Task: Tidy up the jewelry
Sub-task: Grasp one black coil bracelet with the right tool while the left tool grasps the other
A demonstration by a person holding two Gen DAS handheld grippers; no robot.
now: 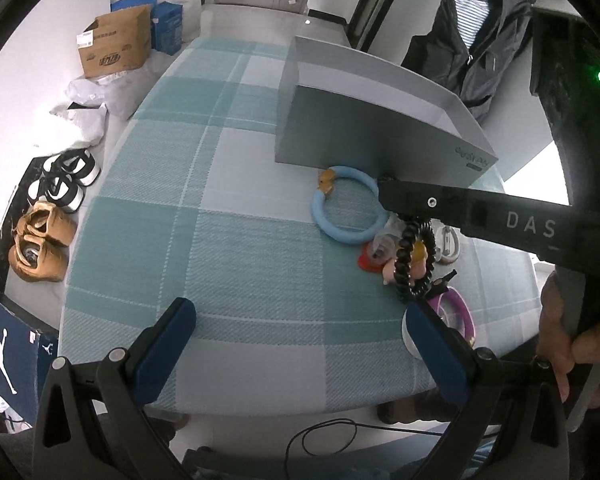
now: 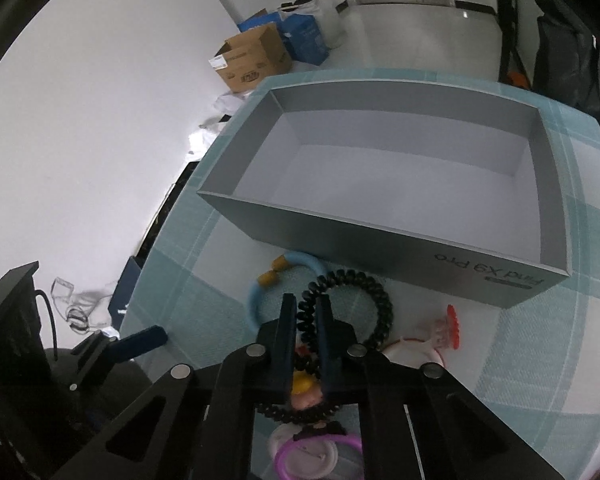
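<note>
A grey open box (image 2: pixel 400 236) stands on the checked teal tablecloth (image 1: pixel 220 240); it also shows in the left wrist view (image 1: pixel 372 136), and its inside is bare. My right gripper (image 2: pixel 306 304) is shut on a black spiral bracelet (image 2: pixel 380 300), lifted above the cloth in front of the box; the bracelet hangs from it in the left wrist view (image 1: pixel 408 256). A light blue ring with yellow beads (image 1: pixel 340 208) lies by the box. My left gripper (image 1: pixel 300 332) is open and empty near the table's front edge.
A red and pink trinket (image 2: pixel 448 328), a white lid (image 2: pixel 416 350) and a purple ring (image 2: pixel 320 456) lie near the bracelet. Shoes (image 1: pixel 48 236) and cardboard boxes (image 1: pixel 116 44) sit on the floor at the left. A backpack (image 1: pixel 480 40) stands behind the table.
</note>
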